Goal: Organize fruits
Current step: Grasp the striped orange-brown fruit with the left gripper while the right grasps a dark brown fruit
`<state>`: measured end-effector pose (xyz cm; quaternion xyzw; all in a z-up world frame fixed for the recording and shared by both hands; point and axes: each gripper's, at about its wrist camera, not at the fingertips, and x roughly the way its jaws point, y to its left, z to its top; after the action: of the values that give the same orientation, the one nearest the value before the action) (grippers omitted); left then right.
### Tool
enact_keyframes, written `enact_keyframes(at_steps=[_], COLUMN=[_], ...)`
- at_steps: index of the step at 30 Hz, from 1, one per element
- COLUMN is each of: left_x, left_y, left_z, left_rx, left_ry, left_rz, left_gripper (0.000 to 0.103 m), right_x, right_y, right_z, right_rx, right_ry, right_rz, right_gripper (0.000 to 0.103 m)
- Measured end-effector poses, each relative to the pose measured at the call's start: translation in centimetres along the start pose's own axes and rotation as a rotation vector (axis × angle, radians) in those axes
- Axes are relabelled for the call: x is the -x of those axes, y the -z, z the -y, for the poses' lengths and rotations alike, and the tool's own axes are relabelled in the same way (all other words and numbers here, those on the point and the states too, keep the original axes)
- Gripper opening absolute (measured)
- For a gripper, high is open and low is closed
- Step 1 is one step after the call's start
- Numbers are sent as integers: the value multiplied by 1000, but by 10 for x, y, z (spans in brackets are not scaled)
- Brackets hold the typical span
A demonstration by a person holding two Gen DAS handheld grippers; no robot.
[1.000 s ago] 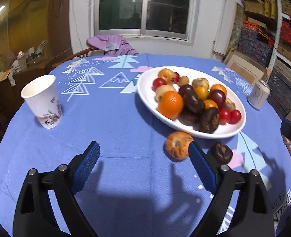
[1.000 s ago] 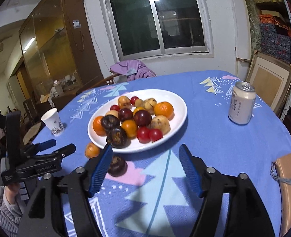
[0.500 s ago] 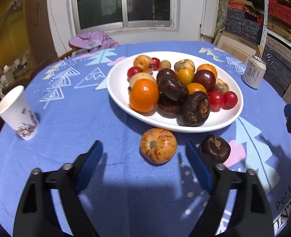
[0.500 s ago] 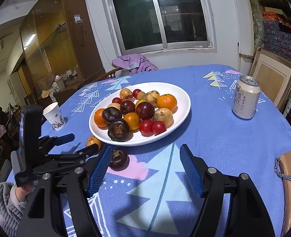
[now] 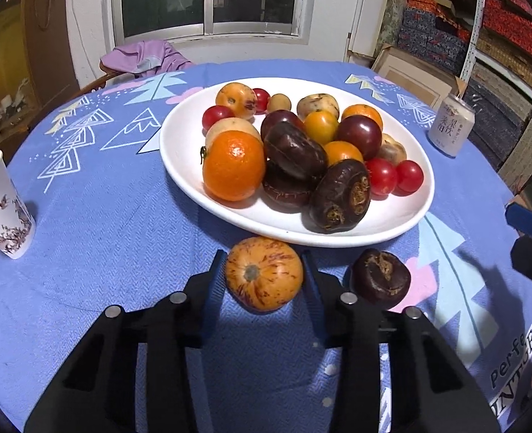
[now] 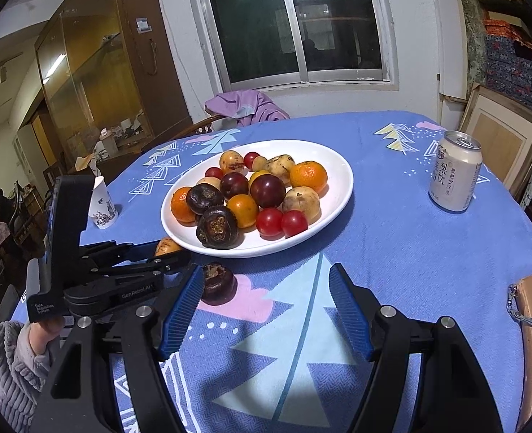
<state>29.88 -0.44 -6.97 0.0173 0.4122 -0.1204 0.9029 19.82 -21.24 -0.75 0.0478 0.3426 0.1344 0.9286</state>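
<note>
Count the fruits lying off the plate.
2. A striped orange fruit lies between the left tool's jaws, which have just been closing; a dark brown fruit lies right of it. Others may hide behind the plate.

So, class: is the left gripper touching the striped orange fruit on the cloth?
Touching. The left wrist view shows the left gripper, which has just been closing, with both fingers against the sides of the striped fruit, no gap visible.

The plate (image 5: 179, 166) of fruit stands mid-table; a paper cup (image 5: 2, 213) at its left, a can (image 5: 452, 124) at its right.
</note>
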Motion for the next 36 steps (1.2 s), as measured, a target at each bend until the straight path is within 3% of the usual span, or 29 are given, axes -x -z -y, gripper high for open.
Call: enact_keyframes(at_steps=[8, 14, 21, 29, 32, 36], left_x=[25, 60, 64, 59, 58, 56], left_y=[11, 27, 33, 36, 36, 37], left_z=[-15, -32, -32, -25, -22, -19], left_rx=[28, 52, 35, 8, -2, -12], left_ry=[-59, -109, -87, -75, -77, -84], left_rz=[29, 68, 62, 48, 45, 43], left_gripper=[40, 40, 40, 40, 40, 40], right_x=[-4, -25, -51, -81, -87, -91], right_y=[3, 16, 15, 7, 6, 7], right_z=[-5, -33, -64, -68, -67, -64], right_rx=[31, 145, 237, 197, 182, 162], right_ry=[-8, -2, 40, 48, 41, 15], right_rz=[-13, -72, -115, -166, -183, -209], right_gripper=[73, 73, 72, 69, 63, 42])
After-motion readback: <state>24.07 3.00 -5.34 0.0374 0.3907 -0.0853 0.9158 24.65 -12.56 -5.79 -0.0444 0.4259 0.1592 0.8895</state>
